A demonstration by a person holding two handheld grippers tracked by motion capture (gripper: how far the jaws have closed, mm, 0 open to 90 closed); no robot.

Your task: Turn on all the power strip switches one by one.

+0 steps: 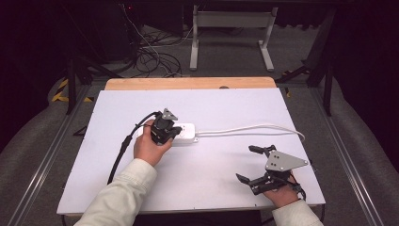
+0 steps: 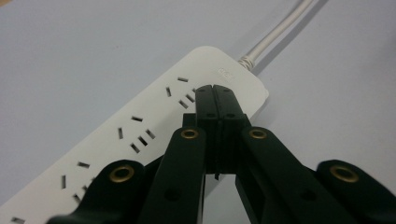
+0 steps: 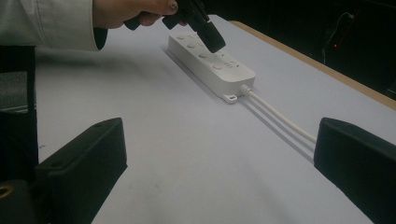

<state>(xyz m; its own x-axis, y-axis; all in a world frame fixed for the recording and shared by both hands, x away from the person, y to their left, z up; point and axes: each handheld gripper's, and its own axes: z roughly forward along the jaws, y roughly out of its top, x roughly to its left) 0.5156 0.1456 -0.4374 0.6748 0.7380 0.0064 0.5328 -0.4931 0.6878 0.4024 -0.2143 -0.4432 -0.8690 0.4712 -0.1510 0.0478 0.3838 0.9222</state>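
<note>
High view showed the power strip [image 1: 182, 133] lying mid-table [image 1: 211, 188], its cord [image 1: 254, 128] trailing right. Left gripper [image 1: 164, 134] hung over it, jaws clenched on nothing, likely to press a switch. Right gripper [image 1: 249, 163] rested apart, jaws released, idle. Left gripper view revealed the sockets [image 2: 140, 140]; right gripper view, the buttons [image 3: 205, 55].

High view overhead facing forward, gripper views low, left closest, all sharing the power strip [image 1: 184, 133], perhaps its cord end
</note>
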